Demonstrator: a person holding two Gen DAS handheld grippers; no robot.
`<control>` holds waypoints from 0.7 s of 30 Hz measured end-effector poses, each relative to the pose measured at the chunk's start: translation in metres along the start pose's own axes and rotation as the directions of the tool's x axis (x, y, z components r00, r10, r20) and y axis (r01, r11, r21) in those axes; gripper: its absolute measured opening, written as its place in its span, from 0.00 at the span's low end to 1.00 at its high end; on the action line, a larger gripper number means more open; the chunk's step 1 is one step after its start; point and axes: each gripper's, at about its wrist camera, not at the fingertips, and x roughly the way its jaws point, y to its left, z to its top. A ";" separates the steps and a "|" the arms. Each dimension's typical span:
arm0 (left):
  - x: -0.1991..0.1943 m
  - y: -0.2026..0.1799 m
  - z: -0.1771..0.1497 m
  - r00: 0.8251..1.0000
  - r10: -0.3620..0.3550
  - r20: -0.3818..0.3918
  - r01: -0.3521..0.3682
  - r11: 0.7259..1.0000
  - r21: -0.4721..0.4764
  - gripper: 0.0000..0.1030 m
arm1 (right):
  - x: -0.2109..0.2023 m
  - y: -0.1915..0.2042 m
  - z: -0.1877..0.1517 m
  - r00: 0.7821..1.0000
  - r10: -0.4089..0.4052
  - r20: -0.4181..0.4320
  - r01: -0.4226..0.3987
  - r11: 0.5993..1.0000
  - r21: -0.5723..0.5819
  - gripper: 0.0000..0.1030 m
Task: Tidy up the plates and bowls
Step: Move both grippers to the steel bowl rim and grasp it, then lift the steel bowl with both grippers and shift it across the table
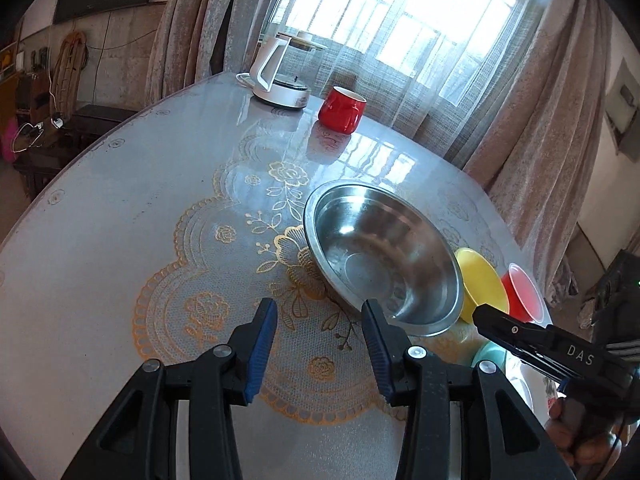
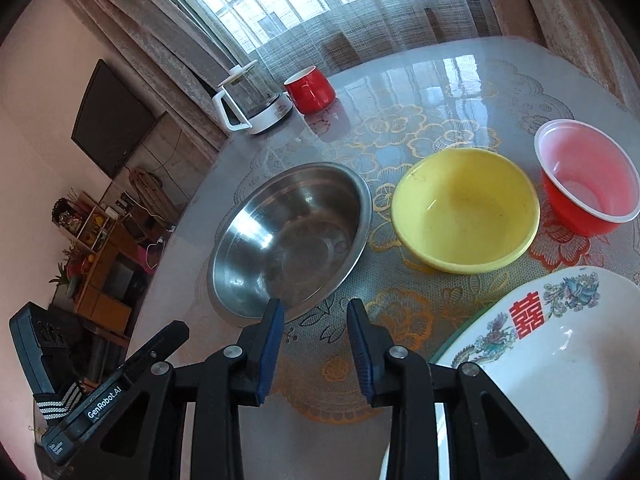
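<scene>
Both grippers, left gripper (image 1: 320, 312) and right gripper (image 2: 316, 312), are angling down with fingers parted and holding nothing over bare desk (image 1: 100, 260) just before the steel bowl (image 2: 288, 236), while only the right view is showing the decorated plate (image 2: 560, 360) beside the yellow bowl (image 2: 464, 208).

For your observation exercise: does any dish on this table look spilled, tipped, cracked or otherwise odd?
Nothing stands out. The steel bowl, yellow bowl and red plastic bowl sit upright, empty and apart in a row. The white plate shows no crack; part of it is hidden.
</scene>
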 end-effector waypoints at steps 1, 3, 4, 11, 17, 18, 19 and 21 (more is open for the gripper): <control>0.004 -0.001 0.005 1.000 0.002 -0.003 -0.002 1.000 0.005 0.43 | 0.004 -0.002 0.003 1.000 -0.003 -0.002 0.003 1.000 0.013 0.32; 0.013 0.001 0.014 1.000 0.011 -0.008 -0.011 1.000 -0.001 0.44 | 0.011 -0.005 0.007 1.000 -0.009 -0.008 0.009 1.000 0.027 0.32; 0.018 0.002 0.019 1.000 0.007 -0.015 -0.007 1.000 -0.007 0.44 | 0.016 -0.006 0.009 1.000 -0.014 -0.015 0.014 0.999 0.030 0.32; 0.047 0.002 0.029 0.999 0.033 -0.027 -0.034 0.999 -0.033 0.42 | 0.037 -0.005 0.019 0.997 -0.064 -0.052 0.065 0.998 0.019 0.32; 0.059 -0.006 0.024 0.998 0.030 -0.046 -0.031 0.999 -0.011 0.21 | 0.046 0.003 0.017 0.995 -0.084 -0.060 0.083 0.996 -0.021 0.23; 0.058 -0.007 0.022 0.999 0.030 -0.044 -0.030 1.000 -0.005 0.19 | 0.045 0.006 0.016 0.994 -0.094 -0.055 0.092 0.995 -0.040 0.23; 0.056 -0.009 0.019 0.998 0.042 -0.037 -0.042 0.999 0.003 0.19 | 0.044 0.008 0.015 0.994 -0.100 -0.047 0.097 0.993 -0.059 0.23; 0.051 -0.008 0.014 0.999 0.039 -0.030 -0.039 0.999 0.009 0.19 | 0.042 0.010 0.013 0.994 -0.096 -0.044 0.093 0.993 -0.073 0.23</control>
